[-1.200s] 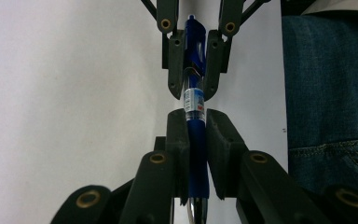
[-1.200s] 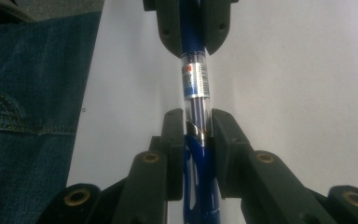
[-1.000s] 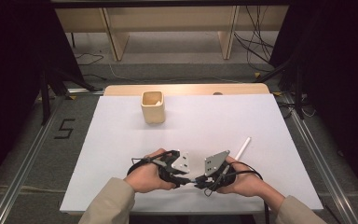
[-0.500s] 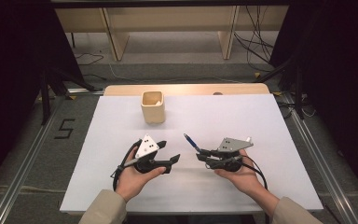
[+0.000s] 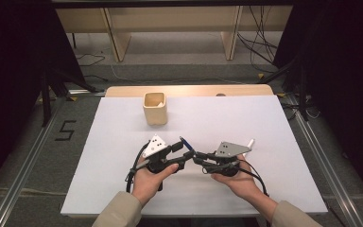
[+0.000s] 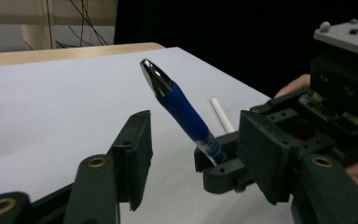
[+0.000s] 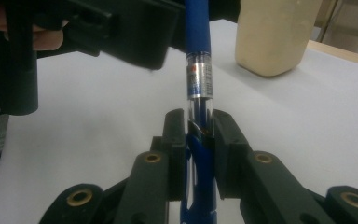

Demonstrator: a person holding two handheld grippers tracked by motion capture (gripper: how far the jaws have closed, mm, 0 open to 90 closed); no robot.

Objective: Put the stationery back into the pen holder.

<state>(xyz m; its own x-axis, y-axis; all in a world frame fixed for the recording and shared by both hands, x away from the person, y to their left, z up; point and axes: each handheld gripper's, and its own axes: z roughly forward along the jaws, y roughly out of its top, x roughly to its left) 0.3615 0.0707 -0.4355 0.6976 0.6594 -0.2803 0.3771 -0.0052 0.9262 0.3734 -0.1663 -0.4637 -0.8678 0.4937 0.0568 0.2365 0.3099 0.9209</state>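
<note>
Blue pen (image 7: 198, 56) sits pinched in R gripper (image 7: 198, 140), up off white table (image 5: 264, 118). L gripper (image 6: 191, 140) half open round it, just been closing, not touching. Handover not done; cup (image 5: 154, 108) far.

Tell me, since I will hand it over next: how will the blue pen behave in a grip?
The blue pen looks rigid and light. Its round barrel could roll if laid down, and its smooth clear section between the right tongs may slip.
</note>
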